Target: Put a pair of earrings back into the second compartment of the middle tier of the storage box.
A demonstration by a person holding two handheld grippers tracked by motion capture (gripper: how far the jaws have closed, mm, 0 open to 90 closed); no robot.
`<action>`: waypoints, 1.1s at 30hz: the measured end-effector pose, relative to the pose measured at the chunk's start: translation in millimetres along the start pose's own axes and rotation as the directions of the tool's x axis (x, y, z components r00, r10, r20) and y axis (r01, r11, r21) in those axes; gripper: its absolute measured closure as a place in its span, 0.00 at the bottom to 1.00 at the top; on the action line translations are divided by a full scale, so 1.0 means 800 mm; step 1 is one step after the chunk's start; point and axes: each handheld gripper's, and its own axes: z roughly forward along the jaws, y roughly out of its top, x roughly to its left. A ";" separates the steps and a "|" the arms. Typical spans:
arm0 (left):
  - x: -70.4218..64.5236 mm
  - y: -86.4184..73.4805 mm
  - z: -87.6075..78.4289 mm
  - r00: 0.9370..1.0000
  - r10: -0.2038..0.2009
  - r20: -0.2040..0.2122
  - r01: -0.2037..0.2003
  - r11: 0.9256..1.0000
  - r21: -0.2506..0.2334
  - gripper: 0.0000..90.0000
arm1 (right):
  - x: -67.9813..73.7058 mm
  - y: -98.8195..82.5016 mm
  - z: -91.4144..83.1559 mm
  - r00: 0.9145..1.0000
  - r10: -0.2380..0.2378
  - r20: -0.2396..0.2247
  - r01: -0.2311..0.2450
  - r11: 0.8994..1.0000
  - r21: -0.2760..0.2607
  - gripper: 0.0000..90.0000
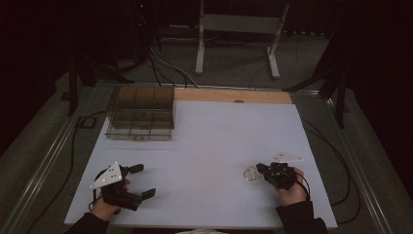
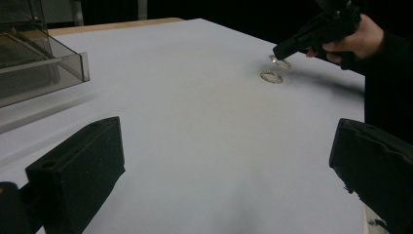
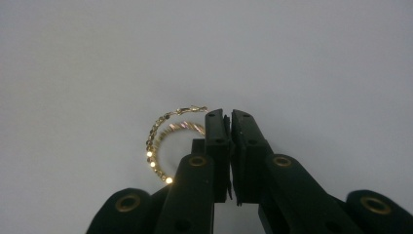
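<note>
Two thin gold hoops lie close together at the right of the white sheet (image 1: 209, 141). A beaded gold hoop (image 3: 155, 141) (image 2: 281, 62) is tilted up at the tips of my right gripper (image 3: 228, 114) (image 1: 259, 168) (image 2: 277, 50), whose jaws are pressed together on its edge. The second, twisted hoop (image 2: 271, 76) (image 3: 185, 126) lies flat on the sheet just beside it. My left gripper (image 1: 145, 180) rests at the near left. Its jaws stand wide apart, with one fingertip (image 2: 83, 165) low on the sheet and nothing between them.
A smoky clear plastic box with compartments (image 1: 141, 116) (image 2: 44, 63) stands at the far left of the sheet. A wooden strip (image 1: 234, 95) runs along the far edge. Cables and a metal stand's legs (image 1: 199, 53) lie on the floor beyond.
</note>
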 end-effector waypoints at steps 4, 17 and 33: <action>0.000 0.000 0.001 1.000 0.002 0.002 -0.002 1.000 0.003 0.01 | 0.008 0.015 0.000 1.000 -0.007 -0.026 0.006 1.000 -0.019 0.97; -0.001 0.000 0.001 1.000 0.004 0.006 -0.004 1.000 0.002 0.01 | 0.031 0.067 0.020 0.995 -0.063 -0.073 0.060 0.998 -0.037 0.97; 0.000 0.000 0.000 1.000 0.005 0.004 -0.005 1.000 0.001 0.01 | 0.066 0.120 0.048 0.983 -0.134 -0.129 0.131 0.991 -0.032 0.96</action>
